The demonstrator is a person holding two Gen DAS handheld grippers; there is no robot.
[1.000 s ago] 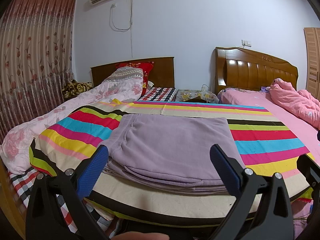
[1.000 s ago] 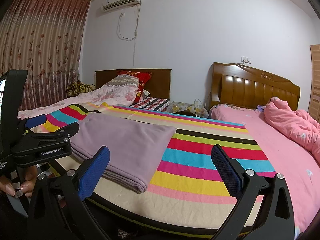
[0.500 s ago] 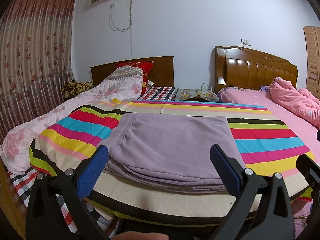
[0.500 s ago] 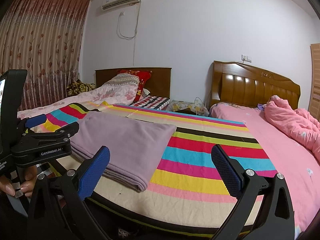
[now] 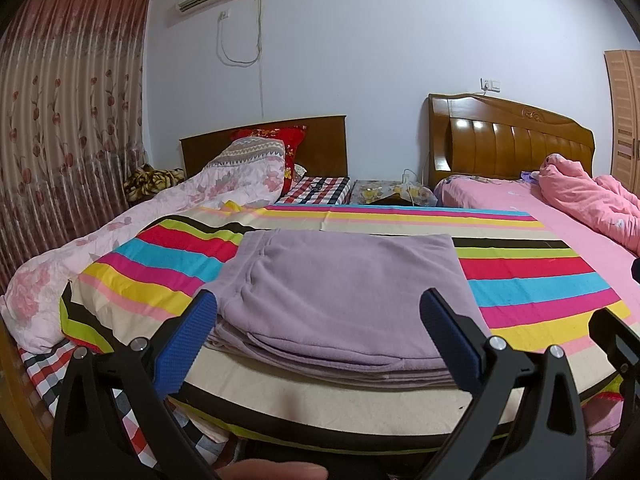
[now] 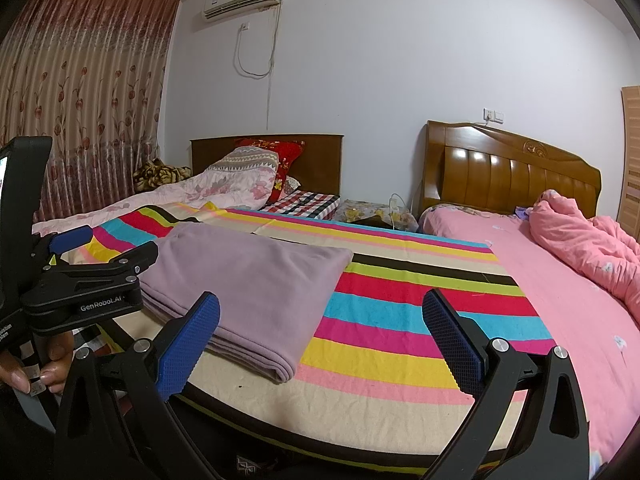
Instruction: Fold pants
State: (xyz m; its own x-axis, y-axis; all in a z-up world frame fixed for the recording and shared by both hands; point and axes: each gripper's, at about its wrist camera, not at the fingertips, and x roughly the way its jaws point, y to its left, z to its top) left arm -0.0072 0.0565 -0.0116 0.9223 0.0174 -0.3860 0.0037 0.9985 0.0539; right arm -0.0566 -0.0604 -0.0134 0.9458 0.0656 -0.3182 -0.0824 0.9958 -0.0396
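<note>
1. Hardly anything has moved since a sec ago: both views sit a touch lower w/ the bed a shade closer, pants lie as they did.
2. Left tongs [image 5: 318,330] are wide apart, nothing betw. the blue pads, held just short of the near edge of the pants [image 5: 344,296].
3. Right tongs [image 6: 320,332] also spread wide & empty, aimed at the striped sheet [image 6: 400,320] to the right of the pants [image 6: 256,288].
4. Pants: lilac, folded into a flat rectangular stack, layered edges toward me, lying on the striped sheet near the bed's front-left part.
5. In the right wrist view my left tongs [image 6: 92,264] show at the far left, beside the pants' left end, not touching as far as I can tell; my hand [image 6: 36,368] grips the handle below.
6. Pink bed [image 6: 560,320] w/ a bunched pink quilt [image 6: 592,240] lies to the right; floral quilt [image 5: 120,236] to the left.
</note>
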